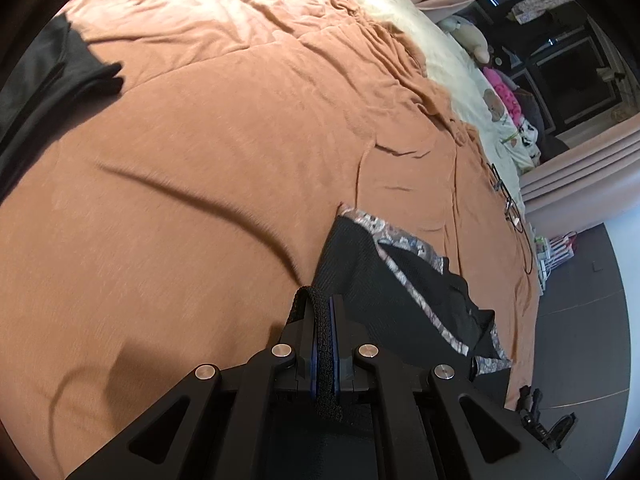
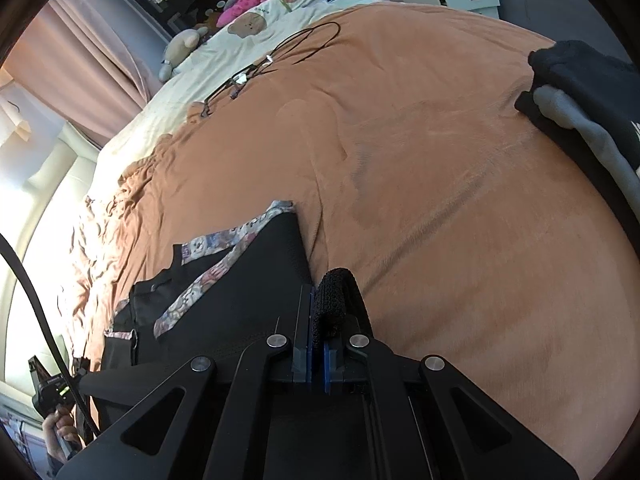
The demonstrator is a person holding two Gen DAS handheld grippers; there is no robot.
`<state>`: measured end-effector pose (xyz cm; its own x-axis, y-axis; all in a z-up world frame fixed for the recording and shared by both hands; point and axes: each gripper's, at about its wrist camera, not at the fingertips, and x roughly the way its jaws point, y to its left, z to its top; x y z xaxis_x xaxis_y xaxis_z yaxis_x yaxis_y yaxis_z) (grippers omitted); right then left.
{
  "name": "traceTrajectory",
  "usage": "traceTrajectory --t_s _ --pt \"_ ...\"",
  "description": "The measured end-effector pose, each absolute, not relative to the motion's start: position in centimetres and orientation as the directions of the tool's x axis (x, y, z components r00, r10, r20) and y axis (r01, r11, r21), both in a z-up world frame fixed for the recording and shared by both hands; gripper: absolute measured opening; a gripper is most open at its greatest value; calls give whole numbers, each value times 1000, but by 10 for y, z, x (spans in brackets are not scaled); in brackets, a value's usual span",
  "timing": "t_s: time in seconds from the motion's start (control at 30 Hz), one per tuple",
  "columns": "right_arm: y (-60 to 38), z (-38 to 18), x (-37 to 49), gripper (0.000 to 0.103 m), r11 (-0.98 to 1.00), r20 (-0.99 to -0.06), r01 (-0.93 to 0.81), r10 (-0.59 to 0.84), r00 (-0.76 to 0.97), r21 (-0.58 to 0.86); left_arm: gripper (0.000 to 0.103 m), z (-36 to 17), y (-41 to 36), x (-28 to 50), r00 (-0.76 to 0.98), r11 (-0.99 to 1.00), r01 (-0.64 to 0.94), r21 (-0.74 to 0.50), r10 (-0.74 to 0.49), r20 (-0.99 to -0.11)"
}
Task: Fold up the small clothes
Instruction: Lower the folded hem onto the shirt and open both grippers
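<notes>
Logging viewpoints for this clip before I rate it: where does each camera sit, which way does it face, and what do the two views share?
Left wrist: on the left gripper, looking along its fingers across the orange bedspread towards the curtains; jaws shut on the black garment.
Right wrist: on the right gripper, facing across the bedspread towards the pillows; jaws shut on the same garment; a hand shows at lower left.
Shared: garment, bedspread, black cables.
</notes>
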<state>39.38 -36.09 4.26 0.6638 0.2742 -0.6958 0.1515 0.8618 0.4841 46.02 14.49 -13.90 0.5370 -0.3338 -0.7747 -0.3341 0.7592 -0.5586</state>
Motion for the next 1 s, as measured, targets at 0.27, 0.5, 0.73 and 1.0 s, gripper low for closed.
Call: traceTrajectory --t_s 0.27,0.5,0.73,1.0 --pt "-359 32 433 0 871 -717 170 254 649 462 4 -142 136 497 514 786 -355 -506 -288 -808" --pt "-355 23 465 0 876 -733 179 244 635 447 4 -151 133 522 491 805 -373 -462 -251 -834" --pt "-354 16 492 0 869 -740 204 237 629 451 5 -160 128 544 463 846 -364 -389 -198 -864" --pt "-339 17 509 0 901 -752 191 192 631 390 5 -162 125 560 466 865 -350 -361 -174 -867"
